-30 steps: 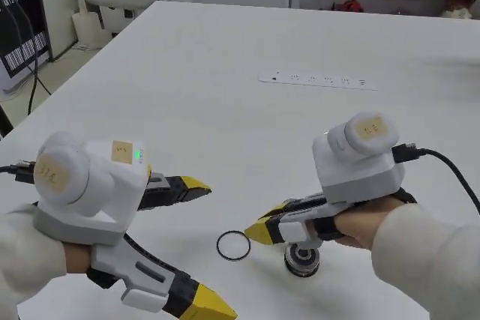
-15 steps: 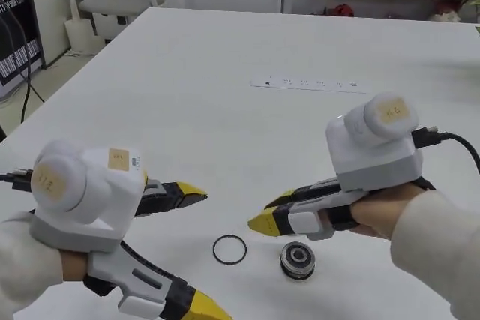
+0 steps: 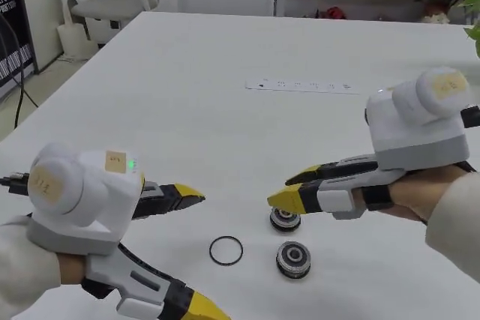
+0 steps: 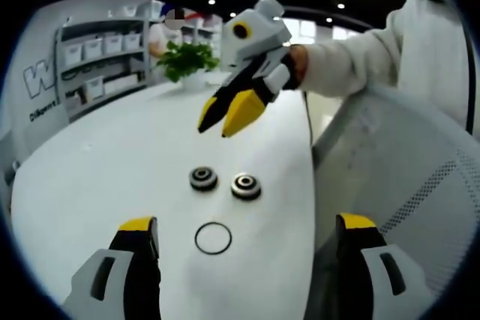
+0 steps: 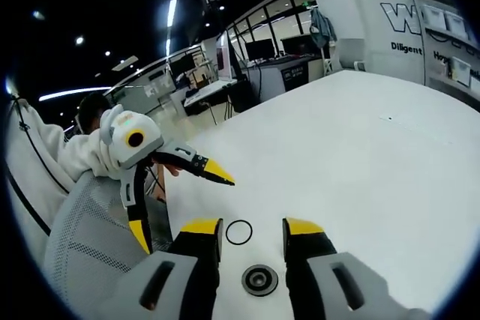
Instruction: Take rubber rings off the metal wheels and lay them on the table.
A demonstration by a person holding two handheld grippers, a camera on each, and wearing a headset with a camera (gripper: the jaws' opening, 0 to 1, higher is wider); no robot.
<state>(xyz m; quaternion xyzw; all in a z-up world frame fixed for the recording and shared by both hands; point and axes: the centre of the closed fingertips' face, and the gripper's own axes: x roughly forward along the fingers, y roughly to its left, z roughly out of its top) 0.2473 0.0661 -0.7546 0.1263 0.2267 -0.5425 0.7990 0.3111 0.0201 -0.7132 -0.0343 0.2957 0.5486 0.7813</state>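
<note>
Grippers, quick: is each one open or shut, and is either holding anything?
Left gripper: wide open, holding nothing.
Right gripper: open by a narrower gap, holding nothing.

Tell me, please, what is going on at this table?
A person holds a two-jaw gripper in each hand over a white table. One rubber ring lies loose and flat on the table, next to a near metal wheel and a far metal wheel. The left gripper is wide open, and the right gripper hovers open by the far metal wheel. Neither holds anything.
</note>
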